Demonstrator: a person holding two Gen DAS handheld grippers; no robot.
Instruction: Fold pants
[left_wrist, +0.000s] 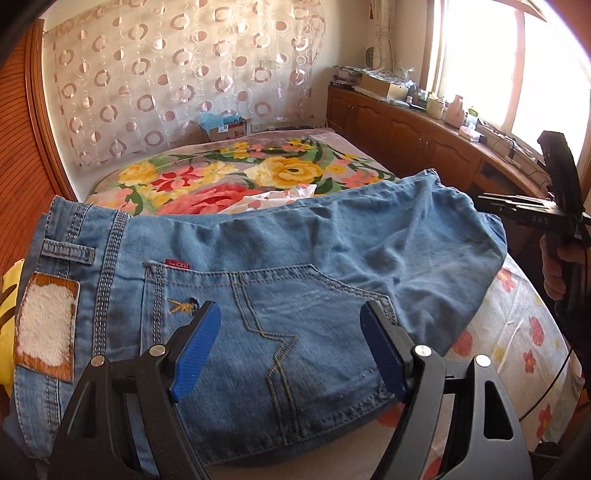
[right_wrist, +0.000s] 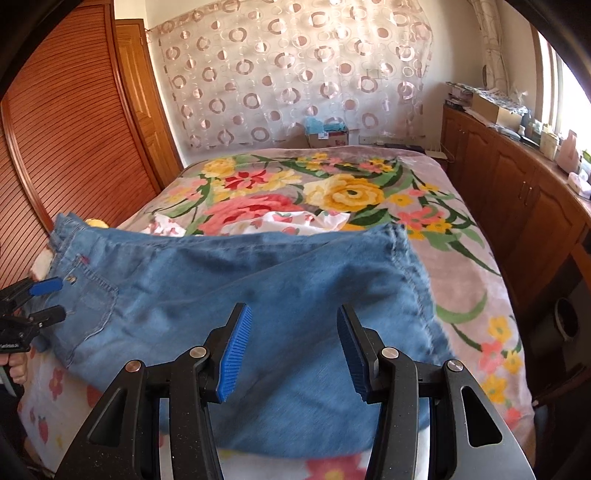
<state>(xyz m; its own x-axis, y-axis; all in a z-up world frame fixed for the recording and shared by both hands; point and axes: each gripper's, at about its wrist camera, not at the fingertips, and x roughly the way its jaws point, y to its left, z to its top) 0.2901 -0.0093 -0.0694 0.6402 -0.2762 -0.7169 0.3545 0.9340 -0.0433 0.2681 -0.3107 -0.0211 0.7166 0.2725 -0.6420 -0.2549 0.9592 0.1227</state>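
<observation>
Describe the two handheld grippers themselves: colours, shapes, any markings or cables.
Both match. The left gripper and right gripper have black angular frames with triangular cut-outs and silver pivot pins; each finger carries a blue ribbed pad. Seen from the left wrist, the right gripper's body bears faint pale lettering, and a thin black cable hangs below it.

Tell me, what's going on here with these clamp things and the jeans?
A person is folding a pair of blue jeans on a bed with a floral blanket, using a handheld gripper in each hand. The left gripper hovers over the back pocket near the waistband, the right gripper over the leg end. Both have their fingers apart with nothing clamped. The jeans lie already doubled over.
</observation>
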